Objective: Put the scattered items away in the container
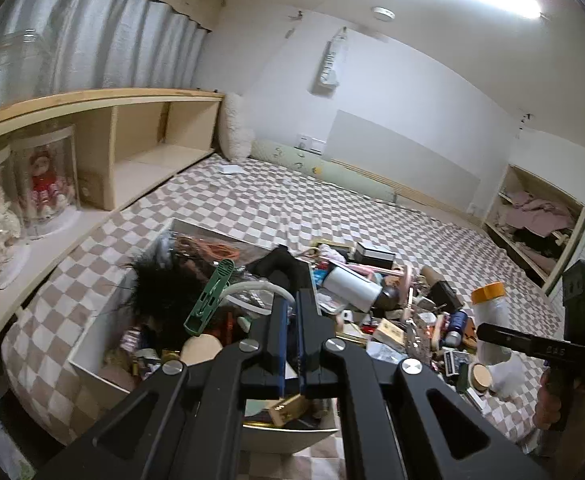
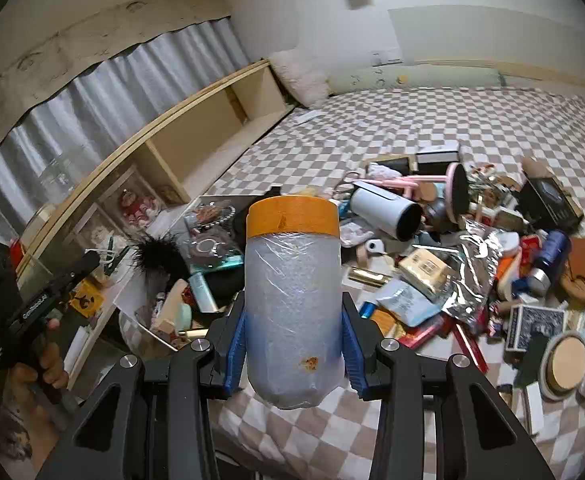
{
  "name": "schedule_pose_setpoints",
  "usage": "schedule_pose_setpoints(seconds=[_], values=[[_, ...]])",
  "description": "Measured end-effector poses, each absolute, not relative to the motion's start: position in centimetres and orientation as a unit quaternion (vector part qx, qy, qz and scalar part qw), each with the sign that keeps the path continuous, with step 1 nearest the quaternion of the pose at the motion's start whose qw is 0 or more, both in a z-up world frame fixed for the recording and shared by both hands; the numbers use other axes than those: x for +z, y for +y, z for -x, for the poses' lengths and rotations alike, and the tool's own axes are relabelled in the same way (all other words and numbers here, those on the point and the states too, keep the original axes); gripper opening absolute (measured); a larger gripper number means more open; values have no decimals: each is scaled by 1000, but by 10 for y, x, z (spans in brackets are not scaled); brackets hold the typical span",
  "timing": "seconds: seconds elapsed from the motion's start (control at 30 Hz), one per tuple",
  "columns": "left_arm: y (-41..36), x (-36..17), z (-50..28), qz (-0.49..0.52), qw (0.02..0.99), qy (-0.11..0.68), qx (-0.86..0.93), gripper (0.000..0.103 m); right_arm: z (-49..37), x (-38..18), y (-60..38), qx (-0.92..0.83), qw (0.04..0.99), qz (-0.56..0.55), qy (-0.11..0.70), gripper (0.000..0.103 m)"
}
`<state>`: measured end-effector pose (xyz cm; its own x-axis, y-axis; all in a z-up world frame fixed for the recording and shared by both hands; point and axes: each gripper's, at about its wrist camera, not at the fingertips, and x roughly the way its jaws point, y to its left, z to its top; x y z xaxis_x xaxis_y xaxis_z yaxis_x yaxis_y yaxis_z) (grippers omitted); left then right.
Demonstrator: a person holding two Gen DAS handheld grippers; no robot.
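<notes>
My right gripper (image 2: 292,344) is shut on a bubble-wrapped jar with an orange lid (image 2: 292,280), held upright above the checked bed. The jar also shows in the left wrist view (image 1: 490,312), to the right of the box. The white container box (image 1: 92,344) lies on the bed, full of items: a black feathery thing (image 1: 160,292), a green clip (image 1: 208,300). In the right wrist view the box (image 2: 140,280) is to the left of the jar. My left gripper (image 1: 291,304) is shut and empty above the box. A pile of scattered items (image 2: 472,260) lies to the right.
A white tumbler (image 2: 384,212), a blue card box (image 2: 532,328), a round wooden-lidded tin (image 2: 564,364) and foil wrap (image 2: 476,264) lie in the pile. A wooden shelf (image 1: 140,148) with dolls in clear domes (image 1: 44,184) runs along the left. The checked bedcover (image 1: 292,204) stretches behind.
</notes>
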<state>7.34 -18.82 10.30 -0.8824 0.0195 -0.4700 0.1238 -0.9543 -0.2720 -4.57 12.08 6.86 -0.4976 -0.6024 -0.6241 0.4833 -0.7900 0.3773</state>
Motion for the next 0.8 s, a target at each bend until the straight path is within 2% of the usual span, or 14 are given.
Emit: schedule_pose_setpoints(seconds=[0.4, 0.8], values=[[-218, 95, -81, -242, 68, 166, -954, 4, 45, 88, 67, -850, 364, -377, -47, 42], [-250, 65, -64, -282, 101, 204, -932, 4, 46, 90, 9, -816, 419, -398, -31, 42]])
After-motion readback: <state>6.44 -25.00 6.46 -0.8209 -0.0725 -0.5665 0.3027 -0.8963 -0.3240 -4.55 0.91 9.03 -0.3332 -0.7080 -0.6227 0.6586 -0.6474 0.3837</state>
